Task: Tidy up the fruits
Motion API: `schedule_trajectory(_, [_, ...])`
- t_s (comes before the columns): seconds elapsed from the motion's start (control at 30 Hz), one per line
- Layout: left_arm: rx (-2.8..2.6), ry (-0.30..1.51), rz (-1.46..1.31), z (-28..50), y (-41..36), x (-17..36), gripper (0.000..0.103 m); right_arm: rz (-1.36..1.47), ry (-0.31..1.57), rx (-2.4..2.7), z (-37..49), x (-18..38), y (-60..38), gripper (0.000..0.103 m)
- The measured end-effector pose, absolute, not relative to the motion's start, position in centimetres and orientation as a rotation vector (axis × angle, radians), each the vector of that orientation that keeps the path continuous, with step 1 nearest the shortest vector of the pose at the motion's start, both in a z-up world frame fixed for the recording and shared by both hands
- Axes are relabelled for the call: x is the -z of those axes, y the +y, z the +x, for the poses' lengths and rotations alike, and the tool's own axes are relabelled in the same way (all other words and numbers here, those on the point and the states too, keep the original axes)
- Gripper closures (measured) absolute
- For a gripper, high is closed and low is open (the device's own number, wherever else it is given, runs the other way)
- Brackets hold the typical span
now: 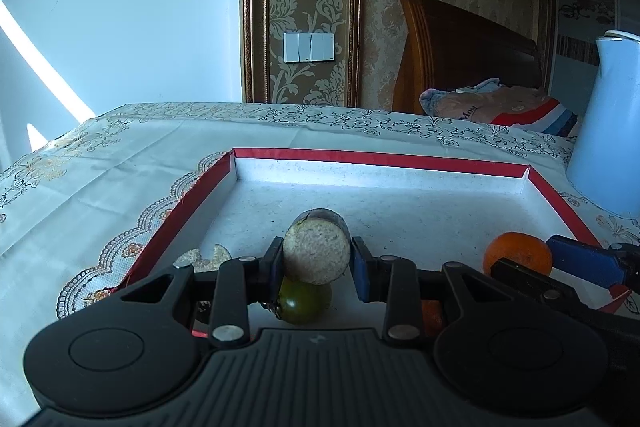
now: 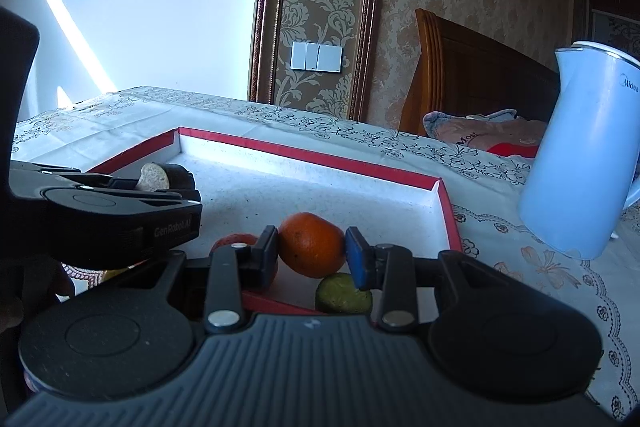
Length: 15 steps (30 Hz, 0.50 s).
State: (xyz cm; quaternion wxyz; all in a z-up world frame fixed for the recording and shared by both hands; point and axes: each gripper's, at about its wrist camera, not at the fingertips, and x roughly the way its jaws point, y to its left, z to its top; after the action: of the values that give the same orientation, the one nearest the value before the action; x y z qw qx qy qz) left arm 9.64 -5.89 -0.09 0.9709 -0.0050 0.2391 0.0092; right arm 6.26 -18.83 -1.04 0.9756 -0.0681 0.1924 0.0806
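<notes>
Inspection runs left to right across the surface [image 1: 100, 167], which carries a pale patterned cloth.

Your left gripper [image 1: 316, 259] holds a cut piece of dark-skinned produce [image 1: 316, 253], its pale cut face turned toward the camera. The fingers [image 1: 274, 263] are clamped on its sides. It hangs above the near-left part of the red-rimmed tray [image 1: 380, 158]. Below it, partly hidden by the gripper, a green tomato [image 1: 306, 301] lies at the tray's near edge. A pale, flat scrap [image 1: 218, 255] lies on the tray floor to the left.

Your right gripper [image 2: 311, 247] holds an orange [image 2: 312, 245], fingers [image 2: 358, 259] clamped on either side, above the near edge of the same tray. In the right wrist view a red fruit [image 2: 234, 239] shows just behind the left finger, and a green fruit [image 2: 340, 293] lies below the orange near the tray's front rim; whether it is inside or outside the tray, you cannot tell.

Farther right, a pale blue kettle [image 2: 580, 163] stands upright on the cloth, beside the tray and apart from it.
</notes>
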Motion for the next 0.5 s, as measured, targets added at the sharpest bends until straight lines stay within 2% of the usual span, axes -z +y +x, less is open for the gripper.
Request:
schedule_trajectory(0.3, [-0.042,0.49,-0.001,9.89,-5.97,0.35,0.067,-0.14,0.401,-0.154,6.17,1.28,-18.79,0.07])
schedule_trajectory(0.4, [-0.048,0.508,-0.012,10.05,-5.79,0.44,0.051,-0.128,0.396,-0.153,6.17,1.16,-19.03,0.07])
schedule_trajectory(0.5, [-0.043,0.509,-0.018,10.04,-5.66,0.48,0.049,-0.125,0.397,-0.152,6.25,1.21,-19.03,0.07])
